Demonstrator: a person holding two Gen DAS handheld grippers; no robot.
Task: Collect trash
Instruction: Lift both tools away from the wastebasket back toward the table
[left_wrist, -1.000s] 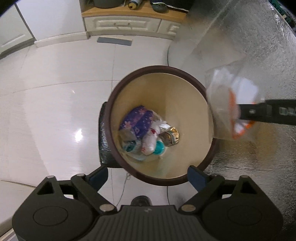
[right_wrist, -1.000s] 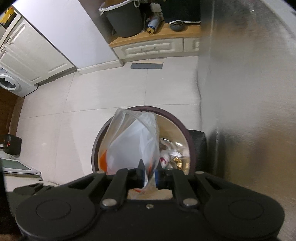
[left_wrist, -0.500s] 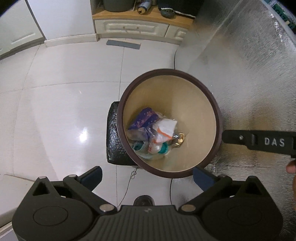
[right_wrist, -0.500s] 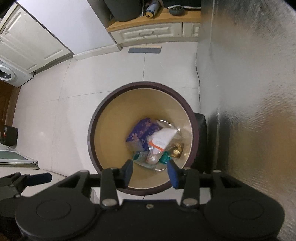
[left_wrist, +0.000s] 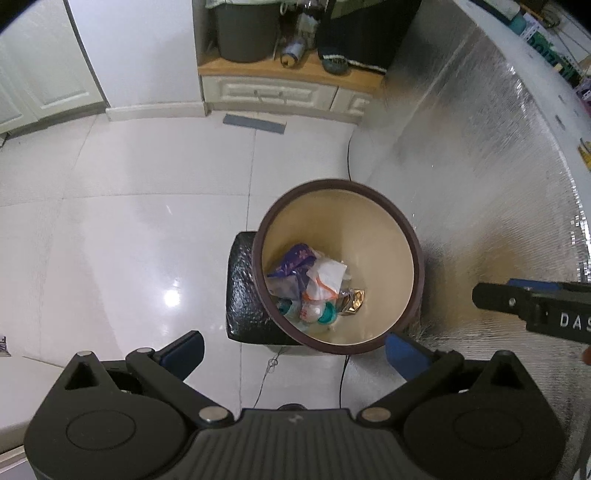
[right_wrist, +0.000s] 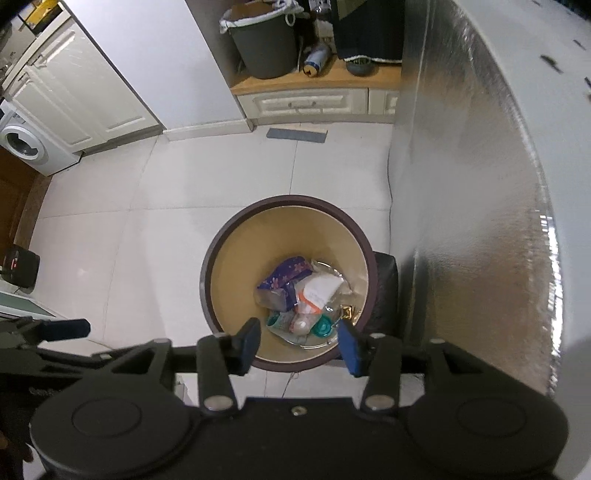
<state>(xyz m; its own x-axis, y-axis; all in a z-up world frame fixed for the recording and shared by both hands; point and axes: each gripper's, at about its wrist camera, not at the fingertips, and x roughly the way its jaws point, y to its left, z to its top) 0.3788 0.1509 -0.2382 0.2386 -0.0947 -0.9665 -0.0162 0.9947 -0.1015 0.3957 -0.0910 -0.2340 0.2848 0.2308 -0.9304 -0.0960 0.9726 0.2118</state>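
I'm hovering both grippers over the bin (right_wrist: 284, 280). My left gripper (left_wrist: 293, 350) is standing wide with nothing in it; my right gripper (right_wrist: 297, 345) is opening, nothing between its fingers. The clear bag (right_wrist: 317, 291) is lying in the bin on the other trash, possibly against a bottle.

We saw even indoor light, with a bright glare spot on the glossy floor tiles (left_wrist: 171, 297). Fisheye bending curved the edges, and the corners fell black.
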